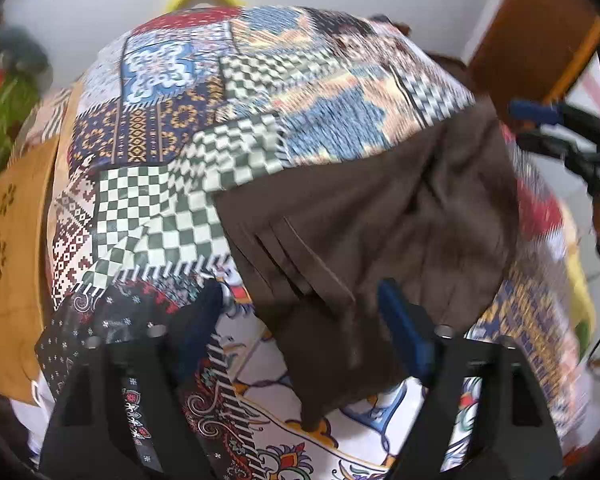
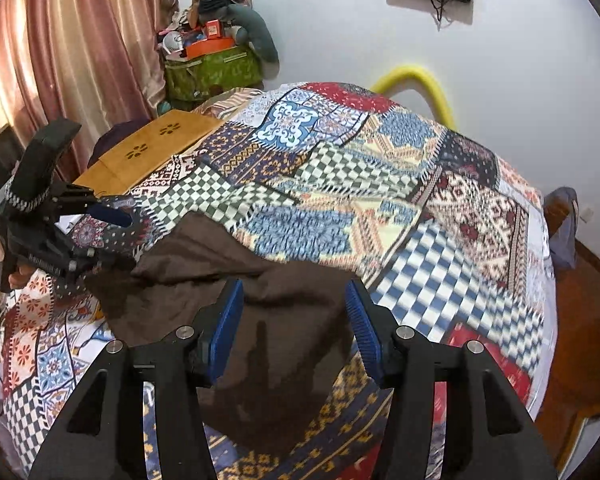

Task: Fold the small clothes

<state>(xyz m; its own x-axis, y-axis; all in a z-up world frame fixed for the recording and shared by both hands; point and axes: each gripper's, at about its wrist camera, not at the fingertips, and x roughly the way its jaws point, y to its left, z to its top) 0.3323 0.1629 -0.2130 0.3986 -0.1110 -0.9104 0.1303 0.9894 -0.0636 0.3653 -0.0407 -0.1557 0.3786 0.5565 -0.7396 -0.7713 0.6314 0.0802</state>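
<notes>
A dark brown garment (image 2: 260,280) lies crumpled on the patchwork bedspread (image 2: 340,168). It also shows in the left wrist view (image 1: 380,220). My left gripper (image 1: 300,320) is open just above the garment's near corner; a dark patterned cloth (image 1: 112,320) drapes over its left finger. In the right wrist view the left gripper (image 2: 112,236) sits at the garment's left edge, held by a hand. My right gripper (image 2: 294,312) is open, its blue pads (image 2: 226,320) spread over the garment's middle, holding nothing.
A wooden lap table (image 2: 148,152) lies at the bed's left side. A green bag with clutter (image 2: 212,68) stands by the pink curtain (image 2: 60,60). A yellow foam tube (image 2: 428,88) arches behind the bed. A wooden door or floor (image 2: 580,320) is on the right.
</notes>
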